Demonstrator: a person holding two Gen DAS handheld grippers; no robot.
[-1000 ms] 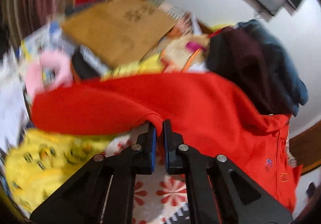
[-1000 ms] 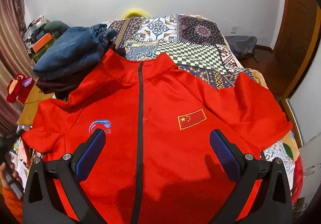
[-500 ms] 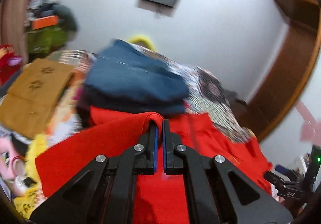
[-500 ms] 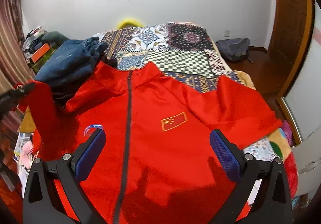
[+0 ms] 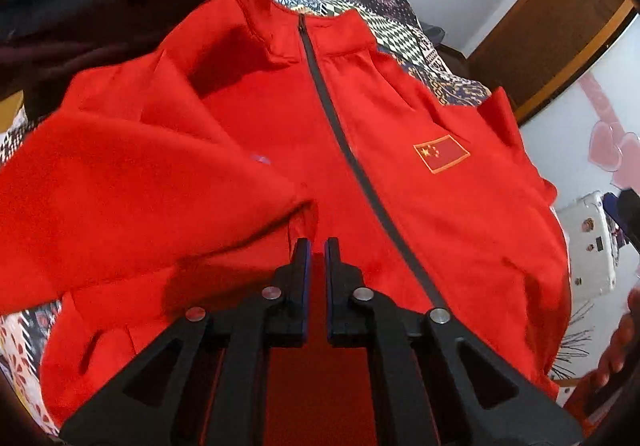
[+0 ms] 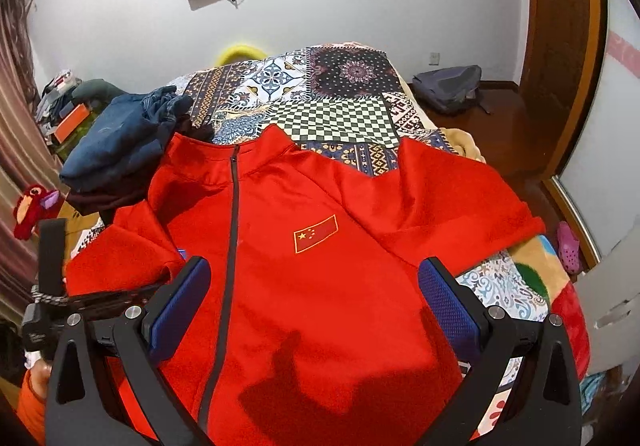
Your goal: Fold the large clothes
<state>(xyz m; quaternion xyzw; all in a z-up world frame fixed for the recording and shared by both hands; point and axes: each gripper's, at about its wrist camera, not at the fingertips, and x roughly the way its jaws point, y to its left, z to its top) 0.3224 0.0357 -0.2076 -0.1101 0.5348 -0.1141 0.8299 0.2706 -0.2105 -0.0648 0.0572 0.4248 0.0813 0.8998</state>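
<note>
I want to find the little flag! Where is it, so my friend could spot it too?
Find the patchwork bed cover, then the big red jacket spread over it. Just right of the dark zip sits the flag patch, red with yellow stars and a gold border, the jacket's only rectangular badge.

left tongs (image 5: 316, 246): black arms, silver screws | right tongs (image 6: 314, 298): blue mesh pads | orange sleeve (image 6: 30, 402)

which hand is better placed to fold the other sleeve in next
Right: its open gripper hovers empty over the red zip-up jacket, near the flat sleeve. The left gripper is just opening, folded sleeve at its tips.
</note>
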